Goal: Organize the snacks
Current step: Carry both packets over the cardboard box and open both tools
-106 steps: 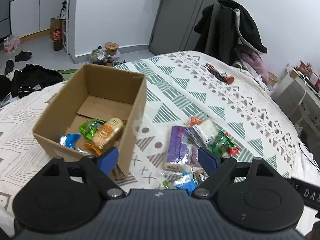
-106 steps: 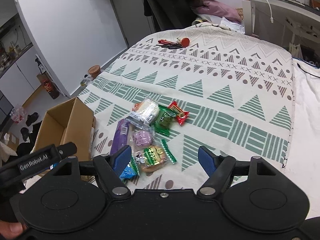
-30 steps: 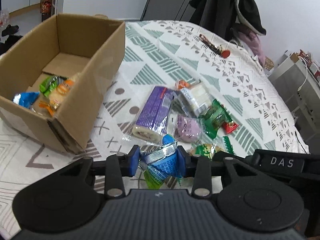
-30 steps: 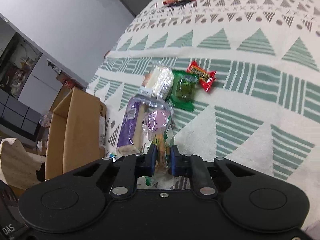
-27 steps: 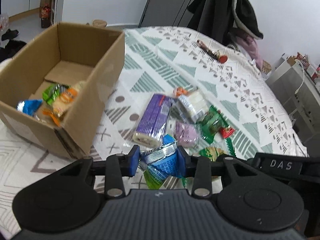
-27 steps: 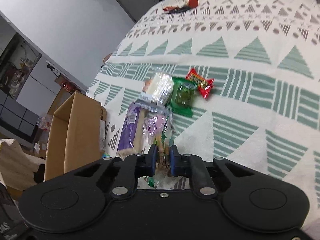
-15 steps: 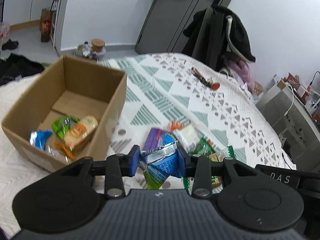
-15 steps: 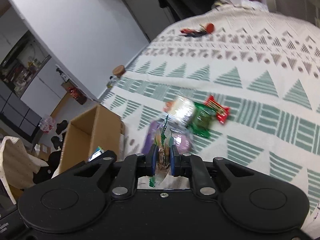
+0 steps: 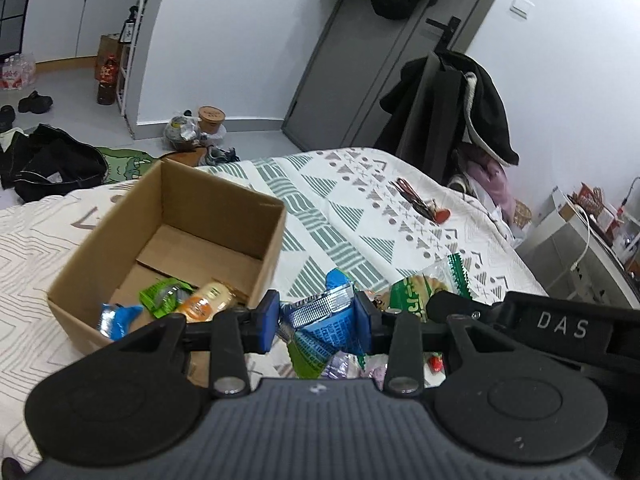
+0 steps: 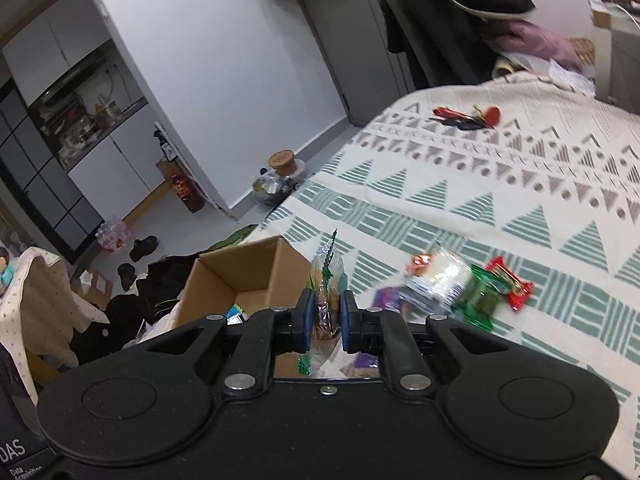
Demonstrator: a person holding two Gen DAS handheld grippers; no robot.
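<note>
My left gripper [image 9: 318,322] is shut on a blue snack packet [image 9: 328,328], held in the air just right of the open cardboard box [image 9: 168,196]. Inside the box lie a blue packet [image 9: 116,318], a green packet [image 9: 162,294] and an orange-labelled bun [image 9: 208,300]. My right gripper [image 10: 325,322] is shut on a clear green-edged cracker packet [image 10: 326,280], lifted near the box [image 10: 248,272]; that packet also shows in the left wrist view [image 9: 424,286]. A white bun packet [image 10: 438,276], a green packet [image 10: 478,296], a red candy [image 10: 510,284] and a purple packet [image 10: 386,298] lie on the bedspread.
The patterned bedspread [image 10: 520,208] runs on to the right and back, with red-handled keys [image 10: 468,114] lying far back. Past the bed's edge are dark clothes [image 9: 48,164] on the floor, a jar [image 9: 211,118], a coat rack [image 9: 452,112] and a white shelf [image 9: 580,240].
Both grippers closed on their packets and lifted them off the bedspread. In the last second they have risen further and swung left toward the box.
</note>
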